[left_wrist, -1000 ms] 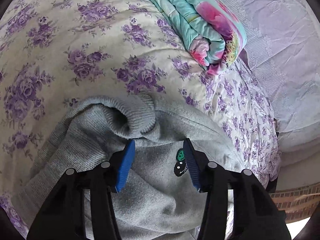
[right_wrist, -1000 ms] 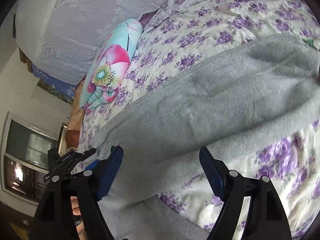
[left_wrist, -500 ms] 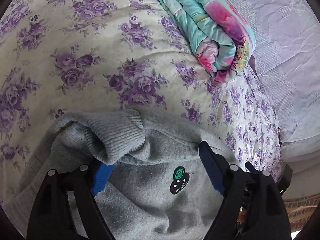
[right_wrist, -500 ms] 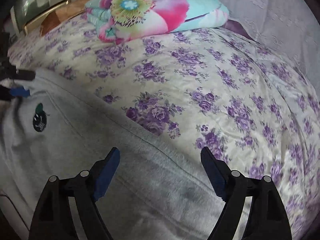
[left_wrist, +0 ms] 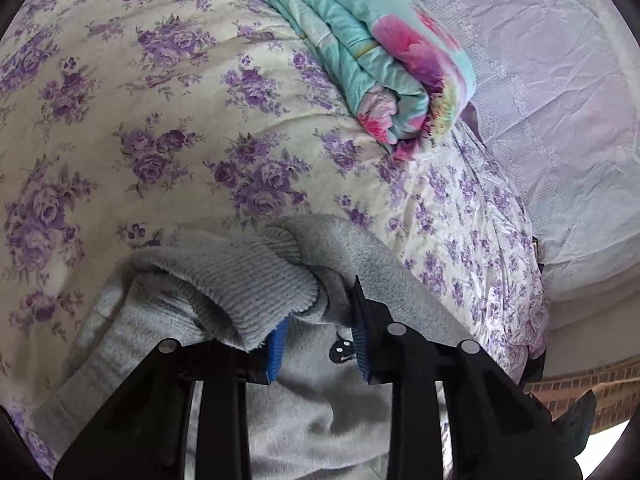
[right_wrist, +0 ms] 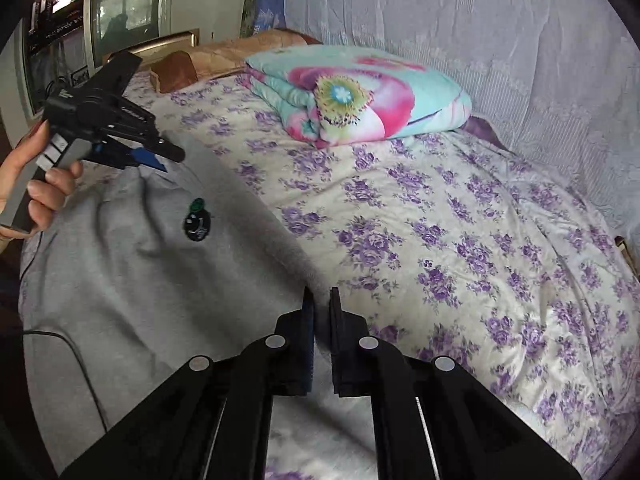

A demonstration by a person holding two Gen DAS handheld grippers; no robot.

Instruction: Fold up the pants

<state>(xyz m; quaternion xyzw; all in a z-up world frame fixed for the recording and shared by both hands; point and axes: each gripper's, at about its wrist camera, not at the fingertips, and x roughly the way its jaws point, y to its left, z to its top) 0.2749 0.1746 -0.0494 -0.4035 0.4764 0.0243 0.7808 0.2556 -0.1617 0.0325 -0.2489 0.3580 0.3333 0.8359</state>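
Grey knit pants (right_wrist: 132, 276) with a small dark round patch (right_wrist: 197, 224) lie on the floral bed. My left gripper (left_wrist: 320, 320) is shut on the ribbed waistband (left_wrist: 256, 292), which bunches over its left finger. It also shows in the right wrist view (right_wrist: 152, 156), held by a hand at the pants' far corner. My right gripper (right_wrist: 321, 312) is shut on the pants' right edge, fabric pinched between the pads.
A folded turquoise and pink floral quilt (right_wrist: 360, 100) lies at the far side of the bed (right_wrist: 480, 240). A white lace curtain (right_wrist: 500, 32) hangs behind it. A brown pillow (right_wrist: 176, 70) and a window are at the far left.
Both grippers were open and have closed on the pants: the left on the waistband, the right on the side edge. The right wrist view has swung round toward the quilt.
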